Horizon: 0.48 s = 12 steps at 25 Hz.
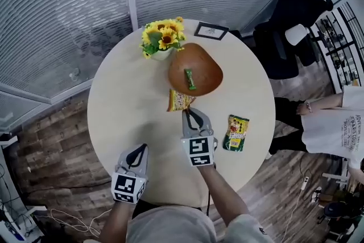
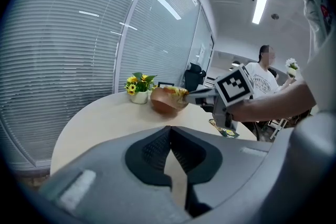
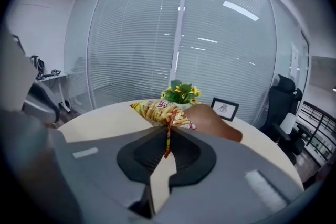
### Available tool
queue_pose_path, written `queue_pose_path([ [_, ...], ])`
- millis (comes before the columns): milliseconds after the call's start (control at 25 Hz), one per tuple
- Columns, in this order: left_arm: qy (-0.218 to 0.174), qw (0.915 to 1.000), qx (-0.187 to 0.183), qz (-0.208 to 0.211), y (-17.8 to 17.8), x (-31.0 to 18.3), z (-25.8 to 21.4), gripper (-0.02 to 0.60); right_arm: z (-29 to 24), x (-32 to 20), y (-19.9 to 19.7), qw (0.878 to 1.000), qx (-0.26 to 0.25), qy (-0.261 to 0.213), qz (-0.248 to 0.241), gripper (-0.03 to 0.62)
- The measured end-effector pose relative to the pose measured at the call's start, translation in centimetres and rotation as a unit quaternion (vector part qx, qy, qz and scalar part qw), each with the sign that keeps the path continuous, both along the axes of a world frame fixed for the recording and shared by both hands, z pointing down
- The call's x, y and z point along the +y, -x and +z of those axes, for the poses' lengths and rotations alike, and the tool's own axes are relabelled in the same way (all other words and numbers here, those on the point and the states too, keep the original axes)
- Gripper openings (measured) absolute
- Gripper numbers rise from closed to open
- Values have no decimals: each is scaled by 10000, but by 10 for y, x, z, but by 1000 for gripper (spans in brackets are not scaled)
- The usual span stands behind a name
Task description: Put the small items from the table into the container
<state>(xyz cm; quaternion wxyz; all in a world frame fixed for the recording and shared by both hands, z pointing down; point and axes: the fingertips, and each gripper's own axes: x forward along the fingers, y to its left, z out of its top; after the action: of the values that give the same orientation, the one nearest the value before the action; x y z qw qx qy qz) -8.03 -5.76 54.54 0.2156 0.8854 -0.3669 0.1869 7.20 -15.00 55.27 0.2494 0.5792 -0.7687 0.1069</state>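
Observation:
My right gripper (image 1: 186, 112) is shut on the edge of a yellow snack packet (image 1: 179, 101), held up off the round table just in front of the brown bowl (image 1: 202, 68). In the right gripper view the yellow snack packet (image 3: 160, 112) hangs from the closed tips, with the brown bowl (image 3: 218, 120) right behind it. A green wrapped item (image 1: 189, 79) lies inside the bowl. A green-and-yellow packet (image 1: 236, 132) lies flat on the table to the right. My left gripper (image 1: 138, 149) is shut and holds nothing, low near the table's front edge.
A white pot of sunflowers (image 1: 162, 38) and a small framed picture (image 1: 211, 31) stand at the back of the round table (image 1: 125, 99). A black office chair (image 1: 293, 25) is to the right, and a person (image 1: 335, 122) stands beyond it. Glass walls with blinds close off the back.

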Motion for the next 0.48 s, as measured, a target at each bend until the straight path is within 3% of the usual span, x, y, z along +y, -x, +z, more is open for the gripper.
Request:
queue_pose_path([
  [240,59,9999,-109,-6,4,6,2,-5,-3,-51,-47,9992,-26,136,365,20],
  [480,95,9997,-170,-169,17,5,4,-5,33,-84,-63,9949,103,911,415,21],
])
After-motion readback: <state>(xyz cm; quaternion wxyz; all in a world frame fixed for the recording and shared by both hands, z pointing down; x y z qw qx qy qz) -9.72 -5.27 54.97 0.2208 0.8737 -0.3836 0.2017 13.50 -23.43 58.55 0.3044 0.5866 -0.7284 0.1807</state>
